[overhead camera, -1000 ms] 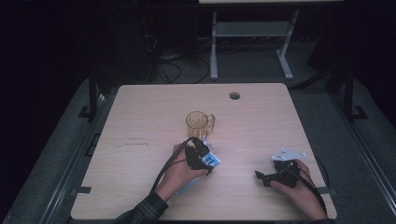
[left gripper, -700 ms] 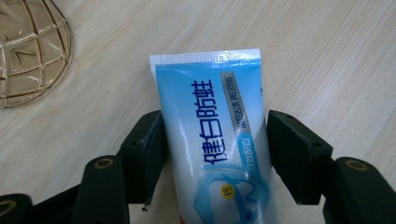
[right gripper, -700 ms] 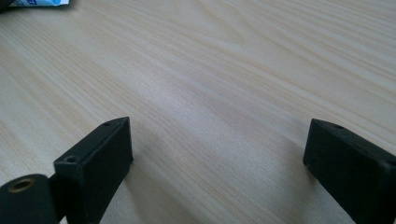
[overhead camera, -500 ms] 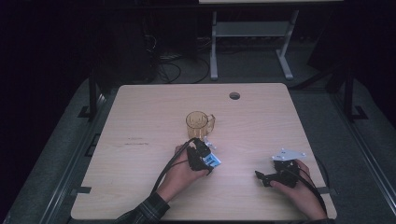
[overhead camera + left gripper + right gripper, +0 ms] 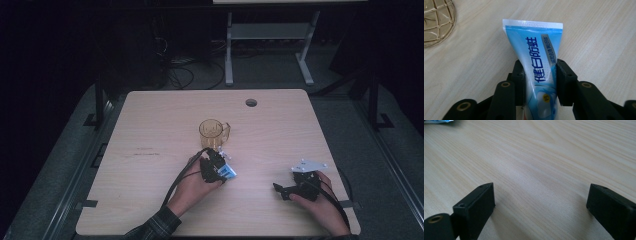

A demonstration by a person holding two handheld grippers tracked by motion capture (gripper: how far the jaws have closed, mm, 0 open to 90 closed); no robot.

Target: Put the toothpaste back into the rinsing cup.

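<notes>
Left gripper view: the left claw point(image 5: 540, 82) has just been closing and now clamps the blue toothpaste tube point(image 5: 536, 57), which lies flat on the table point(image 5: 599, 37) near the amber mug point(image 5: 214, 132). The right claw point(image 5: 540, 202) stands wide open, holding nothing.

The wooden table point(image 5: 150, 125) has a light grain and a small round hole point(image 5: 251, 102) near its far edge. Beyond it the room is very dark. A grey metal stand point(image 5: 265, 35) and loose cables point(image 5: 175, 75) are on the floor point(image 5: 60, 165).
</notes>
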